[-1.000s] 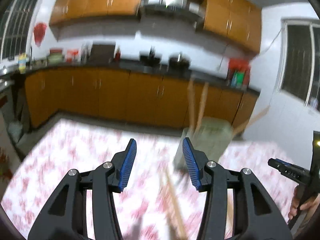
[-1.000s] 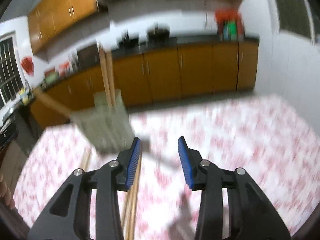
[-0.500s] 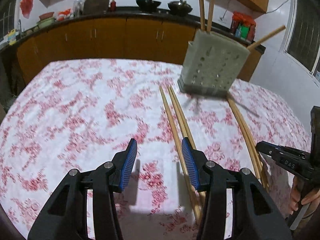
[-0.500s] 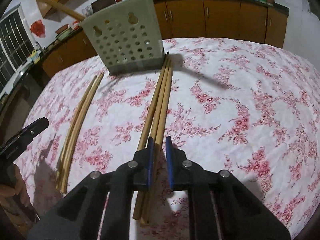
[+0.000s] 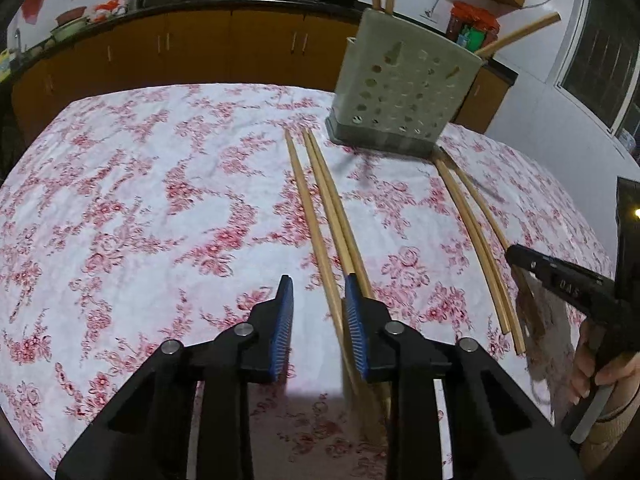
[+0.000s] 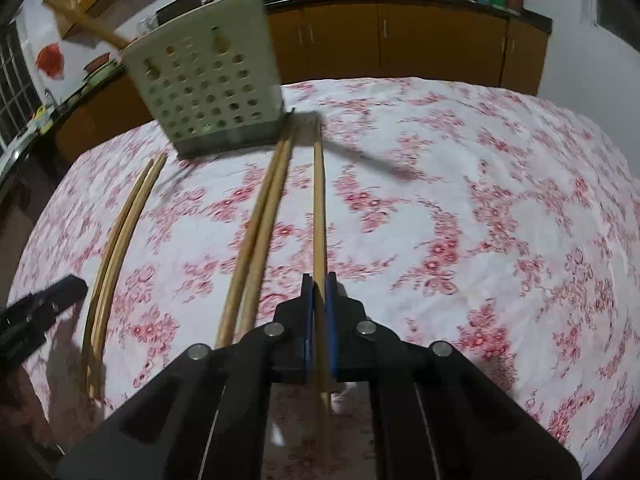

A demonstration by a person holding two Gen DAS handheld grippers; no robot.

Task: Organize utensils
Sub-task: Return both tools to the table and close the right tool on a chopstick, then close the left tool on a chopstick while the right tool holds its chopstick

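Chopsticks lie scattered in loose groups on the floral tablecloth [image 6: 500, 200], all with their long axes running roughly from the person toward the perforated holder [image 6: 208, 92] at the far side. The right gripper [image 6: 316, 304] has its jaws clamped on 1 chopstick [image 6: 319, 208], which runs straight out between the pads and points toward the holder's base. Just to its left a pair of chopsticks [image 6: 260, 232] lies touching along its length, and farther left another 2 sticks [image 6: 120, 232] lie well apart from that.

The left gripper [image 5: 318, 312] hovers with jaws apart over its own group of 3 chopsticks [image 5: 320, 208]; 1 stick passes between the pads, untouched as far as I can tell. The holder [image 5: 404, 92] already carries a few sticks standing or leaning out of it.

My guess: the right hand is nearer to finishing, since its stick is already gripped in line with the jaws and must be tipped upright over the holder's opening.
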